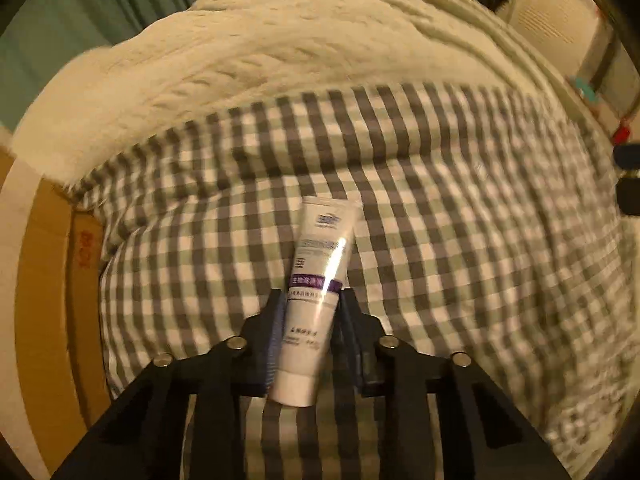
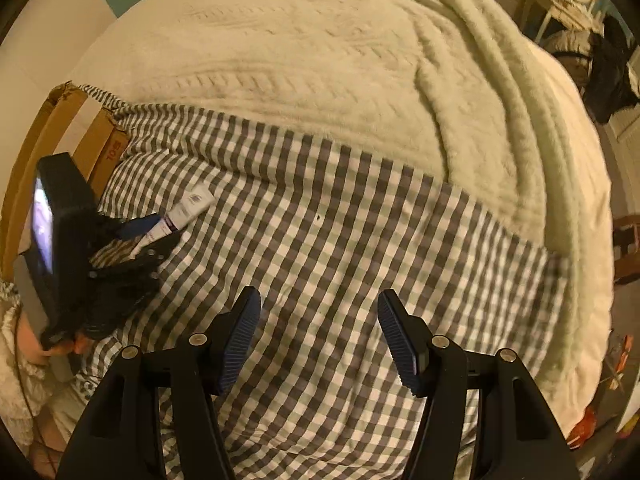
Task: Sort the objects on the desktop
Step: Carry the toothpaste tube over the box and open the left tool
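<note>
A white tube with a purple band [image 1: 316,280] sits between the fingers of my left gripper [image 1: 310,300], which is shut on its lower half, cap end toward the camera. It is held over a grey-and-white checked sheet [image 1: 460,240]. In the right wrist view the left gripper [image 2: 154,232] holds the same tube [image 2: 188,208] at the far left, just above the sheet. My right gripper [image 2: 318,312] is open and empty over the checked sheet [image 2: 340,220].
A cream knitted blanket [image 2: 320,60] covers the far half of the bed. Cardboard boxes [image 2: 100,144] stand along the left edge by the wall. Furniture and dark clothing [image 2: 608,76] lie at the far right.
</note>
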Tool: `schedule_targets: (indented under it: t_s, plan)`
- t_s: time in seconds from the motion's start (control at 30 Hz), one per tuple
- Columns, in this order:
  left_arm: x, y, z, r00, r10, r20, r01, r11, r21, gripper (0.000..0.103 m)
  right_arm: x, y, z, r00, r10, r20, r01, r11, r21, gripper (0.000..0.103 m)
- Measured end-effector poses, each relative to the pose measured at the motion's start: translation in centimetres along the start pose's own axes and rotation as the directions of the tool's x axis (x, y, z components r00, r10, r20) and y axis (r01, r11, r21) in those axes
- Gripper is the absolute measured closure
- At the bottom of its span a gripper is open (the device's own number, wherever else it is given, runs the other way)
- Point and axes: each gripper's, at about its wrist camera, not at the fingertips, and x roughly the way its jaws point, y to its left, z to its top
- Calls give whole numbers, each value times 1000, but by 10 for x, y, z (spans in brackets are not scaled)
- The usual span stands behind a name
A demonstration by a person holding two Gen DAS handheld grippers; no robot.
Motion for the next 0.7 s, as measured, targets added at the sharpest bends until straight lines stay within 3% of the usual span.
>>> schedule_targets:
  t_s: [0.1, 0.23, 0.4, 0.57, 0.7]
  plan:
    - [-33, 18, -1, 998, -41, 50, 45, 997, -71, 77, -19, 9, 5, 999, -16, 31, 16, 1000, -9, 42]
    - [-86, 45, -1, 992, -40, 121, 57, 988, -142, 77, -61, 36, 18, 995, -23, 95, 27, 999, -41, 42]
    - [-162, 102, 11, 974, -7, 226, 56, 976, -212, 77, -123, 93, 37, 975, 48, 217, -32, 997, -75, 40]
    - [-214, 158, 2, 965, 88, 248, -17, 961, -276, 77, -159, 167, 50, 947, 126, 294, -83, 985, -153, 36]
    - [-219, 199, -14, 962, 171, 215, -94, 940, -328, 77, -151, 224, 57, 943, 162, 291, -103, 973, -207, 35]
